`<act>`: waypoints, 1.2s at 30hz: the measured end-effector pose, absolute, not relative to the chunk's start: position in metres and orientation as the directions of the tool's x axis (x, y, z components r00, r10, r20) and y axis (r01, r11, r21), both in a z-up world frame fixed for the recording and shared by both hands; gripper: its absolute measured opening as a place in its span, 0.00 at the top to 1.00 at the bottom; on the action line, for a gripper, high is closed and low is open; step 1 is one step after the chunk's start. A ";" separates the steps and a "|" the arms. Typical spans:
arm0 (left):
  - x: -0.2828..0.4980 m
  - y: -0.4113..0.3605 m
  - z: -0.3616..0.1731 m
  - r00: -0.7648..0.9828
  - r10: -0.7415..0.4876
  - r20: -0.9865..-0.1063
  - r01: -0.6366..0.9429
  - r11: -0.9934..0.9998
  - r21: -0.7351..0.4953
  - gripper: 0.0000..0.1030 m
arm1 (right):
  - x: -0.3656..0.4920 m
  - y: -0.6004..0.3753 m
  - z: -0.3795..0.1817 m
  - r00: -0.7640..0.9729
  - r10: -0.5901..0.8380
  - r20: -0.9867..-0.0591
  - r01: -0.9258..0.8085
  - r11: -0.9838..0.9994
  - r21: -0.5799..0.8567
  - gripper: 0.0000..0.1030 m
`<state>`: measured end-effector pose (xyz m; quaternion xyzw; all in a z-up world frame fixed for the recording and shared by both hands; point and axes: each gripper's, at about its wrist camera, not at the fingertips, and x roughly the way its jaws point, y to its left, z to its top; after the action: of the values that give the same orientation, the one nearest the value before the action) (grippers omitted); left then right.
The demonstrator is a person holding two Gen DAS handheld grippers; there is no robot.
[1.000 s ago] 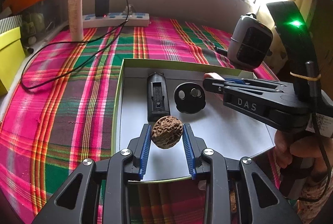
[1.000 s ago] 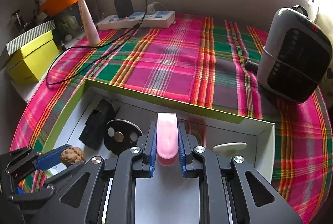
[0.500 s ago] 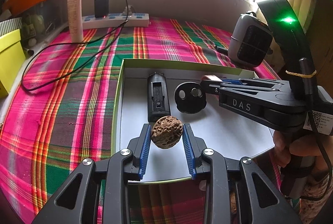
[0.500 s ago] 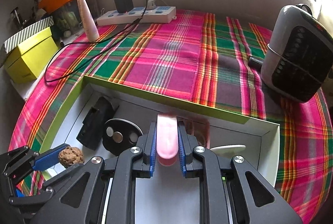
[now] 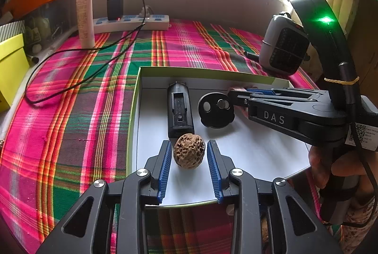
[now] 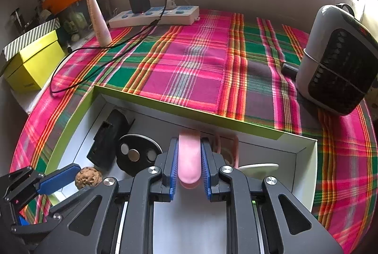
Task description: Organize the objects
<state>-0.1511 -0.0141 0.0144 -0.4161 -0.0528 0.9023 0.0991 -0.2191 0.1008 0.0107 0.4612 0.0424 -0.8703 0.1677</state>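
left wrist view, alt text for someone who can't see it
A walnut sits between the open jaws of the left gripper on the white floor of a green-edged box. Behind it lie a black holder and a black disc, the right gripper reaching in beside them.

a lived-in home room, by a sunlit window sill. a bright plaid cloth (image 6: 196,69) covers the surface, with a power strip (image 6: 156,15) and charger, a small space heater (image 6: 340,60), and cluttered storage boxes (image 6: 33,60).
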 end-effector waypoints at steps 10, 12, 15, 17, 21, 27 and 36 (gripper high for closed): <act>-0.146 -0.017 0.016 -0.635 0.225 -0.739 -0.125 -0.974 -0.189 0.70 | -0.212 0.102 0.017 -0.537 -0.261 -0.803 0.326 -0.941 0.088 0.69; -0.144 -0.017 0.017 -0.637 0.223 -0.738 -0.125 -0.975 -0.186 0.69 | -0.210 0.103 0.019 -0.541 -0.261 -0.799 0.324 -0.942 0.088 0.69; -0.142 -0.016 0.019 -0.641 0.223 -0.734 -0.124 -0.974 -0.187 0.67 | -0.206 0.105 0.022 -0.548 -0.260 -0.795 0.319 -0.944 0.089 0.69; -0.140 -0.015 0.020 -0.643 0.221 -0.733 -0.121 -0.975 -0.188 0.66 | -0.201 0.106 0.025 -0.555 -0.263 -0.789 0.317 -0.944 0.093 0.69; -0.132 -0.014 0.024 -0.649 0.221 -0.728 -0.119 -0.975 -0.189 0.65 | -0.191 0.111 0.032 -0.574 -0.267 -0.774 0.313 -0.945 0.094 0.69; -0.120 -0.014 0.029 -0.659 0.216 -0.720 -0.116 -0.976 -0.186 0.64 | -0.172 0.117 0.041 -0.594 -0.282 -0.754 0.307 -0.945 0.111 0.69; -0.099 -0.016 0.038 -0.683 0.213 -0.699 -0.116 -0.976 -0.185 0.62 | -0.138 0.123 0.049 -0.628 -0.284 -0.725 0.313 -0.945 0.099 0.69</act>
<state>-0.0986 -0.0157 0.0377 -0.3879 -0.0629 0.9151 0.0900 -0.1381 0.1226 0.0485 0.3985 0.0184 -0.9020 0.1653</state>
